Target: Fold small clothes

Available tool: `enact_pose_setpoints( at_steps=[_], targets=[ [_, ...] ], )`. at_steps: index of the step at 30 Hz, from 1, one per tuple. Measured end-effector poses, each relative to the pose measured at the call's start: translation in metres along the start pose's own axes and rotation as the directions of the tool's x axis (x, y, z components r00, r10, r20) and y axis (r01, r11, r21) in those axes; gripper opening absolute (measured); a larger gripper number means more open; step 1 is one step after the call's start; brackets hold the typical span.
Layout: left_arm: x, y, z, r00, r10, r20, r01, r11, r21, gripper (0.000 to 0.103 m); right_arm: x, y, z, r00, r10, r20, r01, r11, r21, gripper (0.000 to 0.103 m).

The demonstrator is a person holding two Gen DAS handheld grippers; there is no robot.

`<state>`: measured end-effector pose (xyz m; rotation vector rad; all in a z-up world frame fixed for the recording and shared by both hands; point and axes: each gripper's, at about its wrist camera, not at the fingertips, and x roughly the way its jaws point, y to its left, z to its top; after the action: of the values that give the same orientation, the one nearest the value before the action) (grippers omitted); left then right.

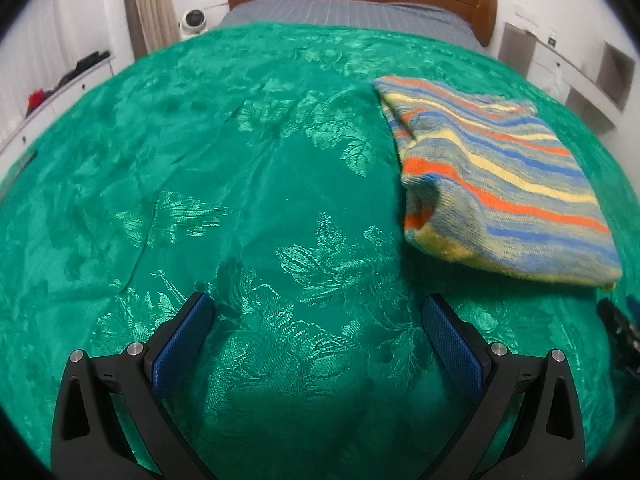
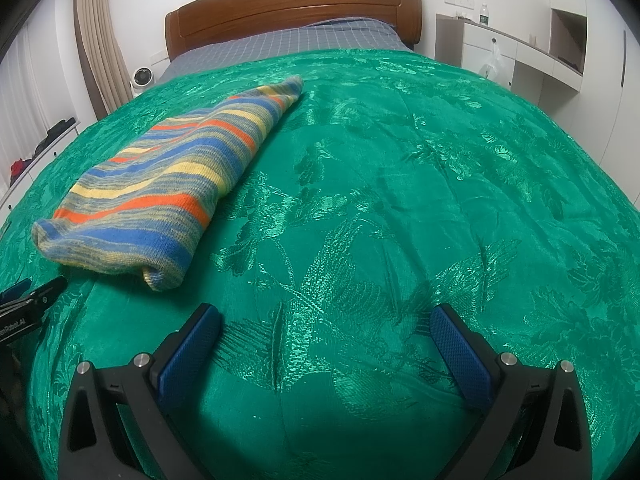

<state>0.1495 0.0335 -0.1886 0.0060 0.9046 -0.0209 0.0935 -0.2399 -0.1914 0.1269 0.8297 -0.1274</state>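
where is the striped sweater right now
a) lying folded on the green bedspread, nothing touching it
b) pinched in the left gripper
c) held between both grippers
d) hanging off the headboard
a: the striped sweater lies folded on the green bedspread, while the left gripper and the right gripper both hover open and empty over bare cover, clear of it.

Black tongs, blue pads

Left tongs [image 1: 318, 304] and right tongs [image 2: 326, 314]: black frames, textured blue pads [image 1: 182, 344], silver screws.
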Motion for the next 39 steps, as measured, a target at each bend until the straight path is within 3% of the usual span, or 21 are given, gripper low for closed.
enact_pose_setpoints(
  at_steps=[4, 7, 9, 11, 12, 15, 20, 26, 30, 39],
  targets=[
    [0.0, 0.001, 0.0, 1.0, -0.025, -0.002, 0.025, 0.999, 0.041, 0.103, 0.0, 0.001, 0.0, 1.0, -0.012, -0.006, 0.012, 1.0, -0.009, 0.103],
    [-0.011, 0.007, -0.006, 0.997, -0.071, -0.014, 0.072, 0.993, 0.098, 0.103, -0.003, -0.004, 0.0, 0.999, 0.029, -0.015, -0.029, 1.0, -0.011, 0.103],
    [-0.029, 0.013, -0.008, 0.997, -0.054, -0.055, 0.058, 0.996, 0.073, 0.103, -0.014, 0.0, 0.0, 0.995, 0.045, -0.083, -0.054, 0.993, -0.101, 0.103],
    [-0.06, 0.013, -0.009, 0.993, -0.116, -0.015, 0.117, 0.988, 0.102, 0.103, -0.03, 0.006, -0.003, 0.995, 0.042, -0.093, -0.056, 0.987, -0.153, 0.103],
    [-0.072, 0.012, -0.009, 0.994, -0.11, 0.01, 0.108, 0.986, 0.131, 0.103, -0.039, 0.009, -0.005, 0.996, 0.022, -0.092, -0.038, 0.984, -0.175, 0.103],
    [-0.127, 0.001, -0.009, 0.99, -0.01, 0.139, -0.021, 0.975, 0.222, 0.103, -0.068, 0.021, -0.009, 0.981, -0.143, -0.13, 0.117, 0.976, -0.186, 0.103],
    [-0.191, -0.011, -0.003, 0.96, 0.045, 0.276, -0.112, 0.967, 0.229, 0.103, -0.139, 0.039, -0.002, 0.99, -0.134, -0.041, 0.128, 0.983, -0.135, 0.103],
    [-0.21, 0.0, -0.001, 0.986, -0.048, 0.16, 0.027, 0.991, 0.129, 0.103, -0.191, 0.057, 0.006, 0.986, -0.165, 0.02, 0.166, 0.975, -0.149, 0.103],
    [-0.21, 0.002, -0.001, 0.99, -0.109, 0.092, 0.102, 0.992, 0.075, 0.103, -0.213, 0.065, 0.011, 0.986, -0.161, 0.038, 0.165, 0.973, -0.16, 0.103],
    [-0.219, -0.005, 0.0, 0.994, -0.061, 0.093, 0.052, 0.994, 0.098, 0.103, -0.23, 0.073, 0.023, 0.986, -0.151, 0.071, 0.16, 0.975, -0.153, 0.103]
  ],
)
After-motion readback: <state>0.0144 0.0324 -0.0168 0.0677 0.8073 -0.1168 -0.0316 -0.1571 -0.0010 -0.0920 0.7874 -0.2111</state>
